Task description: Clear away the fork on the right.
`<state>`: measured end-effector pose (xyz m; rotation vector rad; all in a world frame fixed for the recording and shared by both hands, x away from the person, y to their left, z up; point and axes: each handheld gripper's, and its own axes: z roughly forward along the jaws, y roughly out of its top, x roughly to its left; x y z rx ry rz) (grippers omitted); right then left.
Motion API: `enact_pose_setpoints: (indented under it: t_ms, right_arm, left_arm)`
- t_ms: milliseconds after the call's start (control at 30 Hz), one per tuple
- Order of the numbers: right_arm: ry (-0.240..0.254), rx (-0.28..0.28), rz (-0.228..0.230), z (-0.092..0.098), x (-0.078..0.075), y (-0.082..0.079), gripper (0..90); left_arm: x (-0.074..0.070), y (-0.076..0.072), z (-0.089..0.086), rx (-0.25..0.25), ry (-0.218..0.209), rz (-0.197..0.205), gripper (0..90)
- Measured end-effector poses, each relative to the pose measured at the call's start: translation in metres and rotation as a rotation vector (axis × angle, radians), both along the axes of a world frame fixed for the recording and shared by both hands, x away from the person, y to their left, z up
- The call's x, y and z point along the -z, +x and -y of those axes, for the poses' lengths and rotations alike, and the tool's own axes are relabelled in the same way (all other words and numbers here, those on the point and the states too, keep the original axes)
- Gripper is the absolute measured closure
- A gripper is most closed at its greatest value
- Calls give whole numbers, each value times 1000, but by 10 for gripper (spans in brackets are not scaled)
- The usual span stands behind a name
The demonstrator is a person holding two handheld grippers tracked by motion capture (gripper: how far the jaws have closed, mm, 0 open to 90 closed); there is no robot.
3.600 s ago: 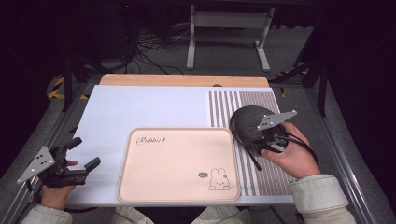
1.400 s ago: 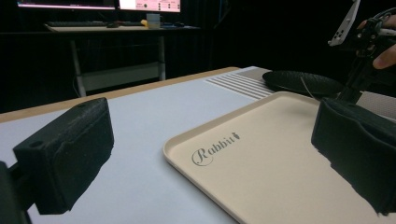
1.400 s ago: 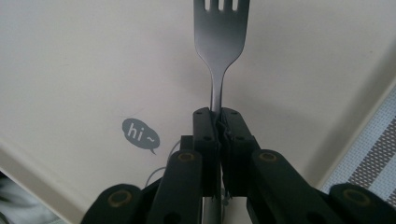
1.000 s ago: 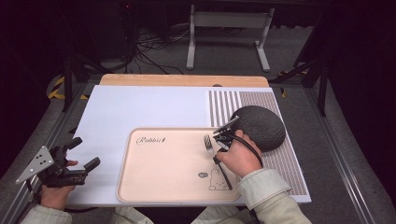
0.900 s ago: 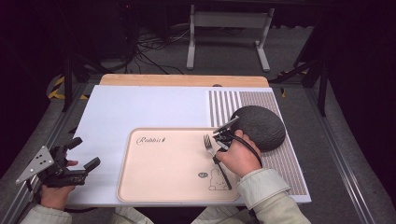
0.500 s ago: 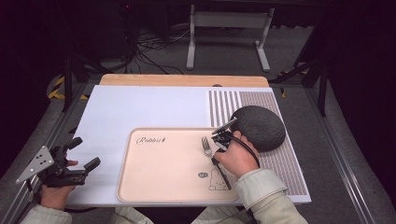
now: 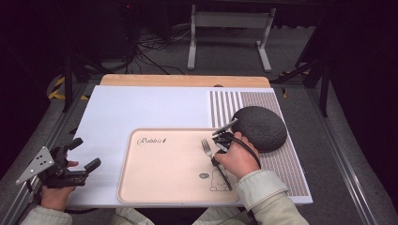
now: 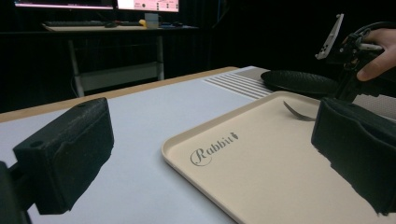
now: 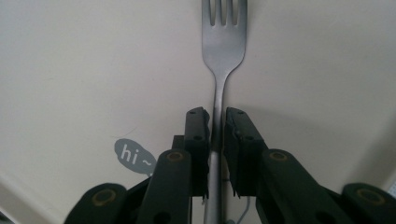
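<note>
Two black jaws of the right gripper [image 9: 215, 128] stand narrow on either side of the fork [image 9: 223, 51] handle; they have just been opening a little, and in the right gripper view a thin gap shows on the right side of the handle, so the grip looks to be letting go rather than pressing. The fork lies flat on the beige tray [image 7: 155, 187], tines pointing away from the person, toward the tray's far edge, its handle running back under the right hand [image 7: 237, 159]. To finish this placing well, the jaws should open enough to clear the handle on both sides and then lift straight up, so that the fork is not dragged or flicked off its line; a sideways pull could catch the handle. Just beside the right gripper, on the striped mat [image 7: 277, 164], sits the dark round plate [image 7: 259, 127]. The left gripper [image 7: 75, 159] rests wide open and empty at the table's near left corner, well apart from the tray. On the tray, "Rabbit" [image 8: 212, 148] is written in script near its far left corner, and a small grey speech bubble reads "hi~" [image 9: 132, 156] close to the right gripper's jaws
</note>
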<state>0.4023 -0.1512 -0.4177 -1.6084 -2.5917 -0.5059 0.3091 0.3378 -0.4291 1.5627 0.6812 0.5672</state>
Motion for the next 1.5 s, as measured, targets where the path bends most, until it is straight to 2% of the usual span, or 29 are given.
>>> enact_pose_setpoints:
  t_ms: [200, 267, 333, 367, 400, 467, 533, 600, 667, 833, 900, 967, 1033, 1200, 1400, 1433, 1500]
  right_arm:
    - [9, -20, 34, 2, -6, -1, 729]
    - [23, -46, 78, 2, -10, -1, 627]
    - [53, -91, 151, 1, -12, -1, 507]
    - [73, -122, 194, 0, -13, -1, 416]
    - [81, -147, 230, -1, -14, 0, 381]
    - [92, -206, 303, -3, -18, 0, 366]
    - [105, -255, 334, -4, -21, 0, 383]
    - [117, -307, 365, -5, -24, 0, 457]
    - [118, -355, 391, -6, -26, 0, 578]
    - [77, -519, 398, -6, -28, 1, 893]
    - [54, -584, 420, -7, -27, 2, 900]
    - [10, -664, 441, -9, -23, 4, 900]
    - [-2, -701, 444, -11, -21, 5, 900]
    - [-9, -742, 434, -11, -16, 9, 900]
    - [9, -784, 362, -10, -5, 13, 900]
    - [-7, -788, 369, -10, -3, 14, 900]
    - [-1, -797, 360, -10, -2, 14, 900]
  left_arm:
    - [0, 0, 0, 1, 2, -2, 0]
    - [0, 0, 0, 1, 2, -2, 0]
    - [0, 0, 0, 0, 2, -2, 0]
    - [0, 0, 0, 1, 2, -2, 1]
    - [0, 0, 0, 1, 2, -3, 0]
    - [0, 0, 0, 1, 3, -3, 0]
    - [0, 0, 0, 0, 3, -3, 0]
    - [0, 0, 0, -1, 4, -3, 0]
    - [0, 0, -1, 0, 3, -4, 0]
    - [0, 0, 0, -1, 4, -5, 1]
    - [0, 0, 0, -1, 4, -6, 1]
    - [0, 0, 0, -1, 3, -5, 0]
    - [0, 0, 0, -2, 3, -4, 0]
    - [0, 0, -1, 1, 6, -8, 1]
    - [0, 0, 0, 1, 4, -7, 0]
    - [0, 0, 0, 1, 6, -8, 0]
    - [0, 0, 0, 1, 6, -8, 0]
